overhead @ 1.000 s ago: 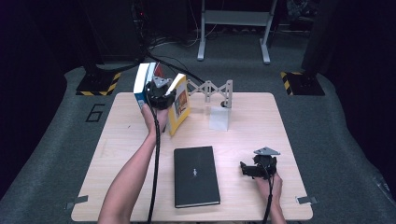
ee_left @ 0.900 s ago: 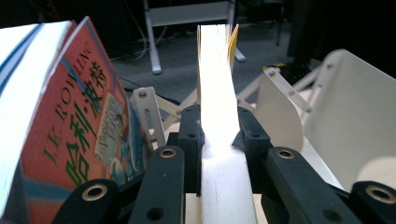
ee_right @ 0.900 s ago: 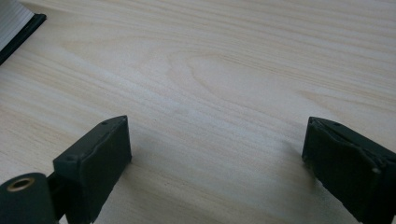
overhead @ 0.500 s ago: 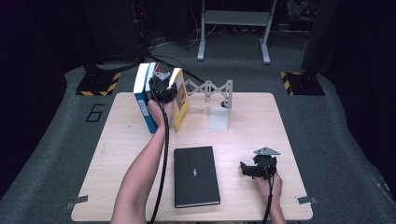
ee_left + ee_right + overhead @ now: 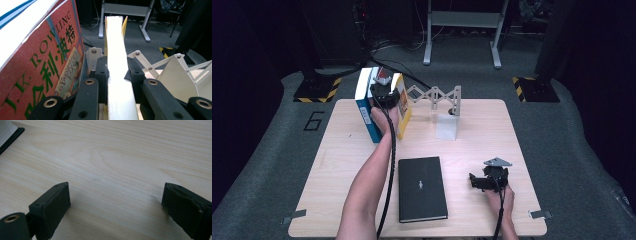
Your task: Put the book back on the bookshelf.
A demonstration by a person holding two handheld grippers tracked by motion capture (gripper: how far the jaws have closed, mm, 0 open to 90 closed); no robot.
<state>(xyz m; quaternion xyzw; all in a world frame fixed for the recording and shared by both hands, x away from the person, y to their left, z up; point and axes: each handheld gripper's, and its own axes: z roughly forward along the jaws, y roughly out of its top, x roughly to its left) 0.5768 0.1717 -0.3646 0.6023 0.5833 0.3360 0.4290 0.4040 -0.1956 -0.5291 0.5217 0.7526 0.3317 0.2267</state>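
Altogether three books are on the table [image 5: 337, 165]: two stand upright at its far left and one black book [image 5: 421, 188] lies flat near the front edge. Of the upright pair, the yellow book [image 5: 404, 106] is the one in hand; the left gripper [image 5: 385, 95] is clamped on its fore-edge, and in the left gripper view the black pads [image 5: 103, 72] press the white page block of that book [image 5: 117, 65] from both sides. Just beside it, on its left, stands the blue-spined book [image 5: 364, 105], whose red cover with green lettering [image 5: 47, 57] crowds that side of the jaws. A grey folding bookend rack [image 5: 437, 97] reaches away on the yellow book's right, one white plate [image 5: 175, 75] close to the jaw there. Well apart, the right gripper [image 5: 479, 181] rests on the front right of the table, jaws spread wide over bare wood [image 5: 117, 162].
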